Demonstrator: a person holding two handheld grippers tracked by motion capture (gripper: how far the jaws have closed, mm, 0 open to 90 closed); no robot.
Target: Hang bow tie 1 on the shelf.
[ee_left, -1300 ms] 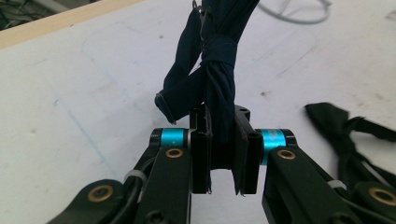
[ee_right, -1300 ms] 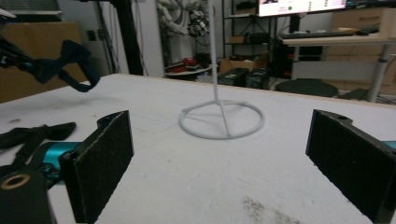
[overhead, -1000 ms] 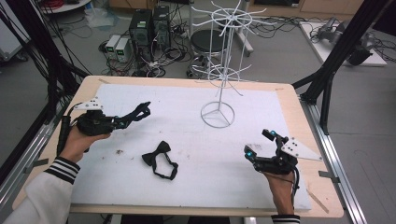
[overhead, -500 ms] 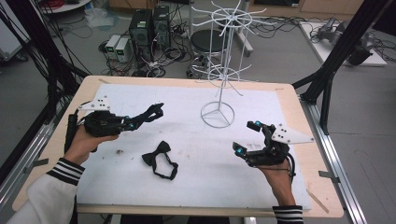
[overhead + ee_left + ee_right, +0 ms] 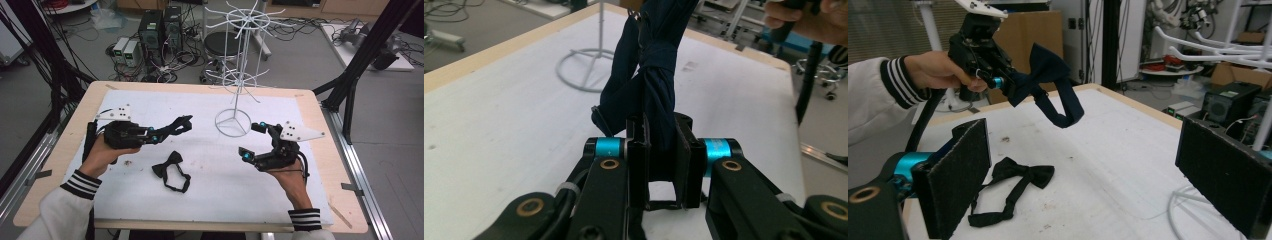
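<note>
My left gripper (image 5: 161, 133) is shut on a dark navy bow tie (image 5: 179, 124), held above the white mat left of the centre. In the left gripper view the pads (image 5: 639, 150) squeeze the tie's fabric (image 5: 655, 60), which rises between them. The right gripper view shows the same tie (image 5: 1047, 70) with its strap loop hanging from the left gripper (image 5: 997, 82). A second, black bow tie (image 5: 171, 169) lies flat on the mat (image 5: 1020, 179). My right gripper (image 5: 251, 140) stands open at the right, nothing between its pads (image 5: 955, 175).
A white wire carousel rack (image 5: 235, 75) stands at the back of the mat on a round base (image 5: 233, 122), its ring also in the left gripper view (image 5: 584, 70). The mat lies on a wooden table (image 5: 65, 150). Computers and cables sit on the floor behind.
Both hands have risen and come toward the middle. The left gripper carried the navy bow tie to the right, nearer the rack; the right gripper moved left and forward, still open.
</note>
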